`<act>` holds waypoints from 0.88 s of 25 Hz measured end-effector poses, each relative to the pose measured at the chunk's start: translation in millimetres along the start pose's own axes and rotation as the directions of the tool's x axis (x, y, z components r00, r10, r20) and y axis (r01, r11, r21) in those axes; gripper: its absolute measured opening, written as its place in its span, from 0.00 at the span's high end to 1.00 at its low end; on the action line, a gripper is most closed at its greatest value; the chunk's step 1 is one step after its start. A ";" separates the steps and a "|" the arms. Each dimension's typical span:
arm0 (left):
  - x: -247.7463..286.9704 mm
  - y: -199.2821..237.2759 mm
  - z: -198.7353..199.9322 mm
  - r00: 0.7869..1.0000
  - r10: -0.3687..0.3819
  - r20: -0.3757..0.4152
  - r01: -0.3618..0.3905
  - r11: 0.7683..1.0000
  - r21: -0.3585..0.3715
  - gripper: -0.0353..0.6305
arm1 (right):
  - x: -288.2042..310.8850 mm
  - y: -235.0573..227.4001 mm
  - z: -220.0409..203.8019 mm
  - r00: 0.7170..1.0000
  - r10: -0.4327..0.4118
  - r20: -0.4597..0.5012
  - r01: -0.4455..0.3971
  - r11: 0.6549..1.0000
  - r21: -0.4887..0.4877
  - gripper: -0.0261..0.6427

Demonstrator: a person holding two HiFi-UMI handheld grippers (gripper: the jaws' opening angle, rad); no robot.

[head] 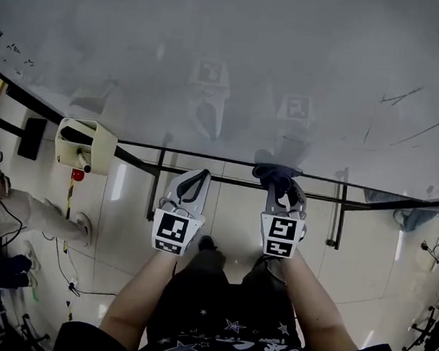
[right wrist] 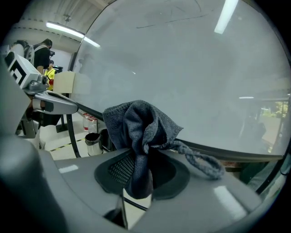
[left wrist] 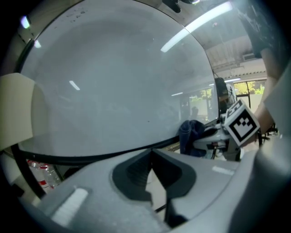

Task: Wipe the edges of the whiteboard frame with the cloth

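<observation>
Cloth (right wrist: 136, 123) is pinched in R tongs (right wrist: 141, 160) at the frame (right wrist: 224, 151) bottom, L tongs (left wrist: 152, 158) pressed together, empty; most wiping prob. left.

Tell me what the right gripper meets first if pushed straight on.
The cloth clamped in the right gripper leads and would likely meet the lower edge of the whiteboard frame first; the gap is hard to judge.

One large white whiteboard (head: 238, 65) in a thin black frame (head: 206, 157); one crumpled dark blue-grey cloth (head: 274, 172); two grey handheld grippers — the left gripper (head: 192, 184) and the right gripper (head: 283, 194) — each carrying one black-and-white marker cube (head: 174, 232), two cubes in all; one cream open box (head: 87, 144) on the floor (head: 239, 211).
</observation>
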State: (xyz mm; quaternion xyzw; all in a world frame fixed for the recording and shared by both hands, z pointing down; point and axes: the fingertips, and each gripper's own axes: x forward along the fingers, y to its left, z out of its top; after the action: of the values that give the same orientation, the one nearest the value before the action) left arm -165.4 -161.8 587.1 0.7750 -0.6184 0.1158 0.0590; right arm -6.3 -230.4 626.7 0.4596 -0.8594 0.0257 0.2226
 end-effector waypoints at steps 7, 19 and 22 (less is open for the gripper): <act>-28.7 73.1 -19.6 0.998 0.060 -0.002 -0.060 0.998 -0.020 0.94 | 28.6 66.4 14.8 1.000 0.024 -0.002 -0.024 1.000 0.012 0.83; -25.4 72.1 -13.4 0.996 0.072 -0.047 -0.073 0.997 -0.020 0.94 | 25.5 76.7 19.2 0.993 0.116 0.003 -0.116 0.993 0.017 0.83; -28.5 78.0 -8.8 0.992 0.110 -0.056 -0.112 0.993 -0.034 0.94 | 25.3 83.7 20.7 0.987 0.158 0.019 -0.158 0.987 0.013 0.83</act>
State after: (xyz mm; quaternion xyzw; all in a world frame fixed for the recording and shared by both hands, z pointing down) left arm -248.1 -150.6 584.4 0.7350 -0.6606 0.1280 0.0835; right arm -92.9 -207.0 631.9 0.3919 -0.8948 0.0452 0.2088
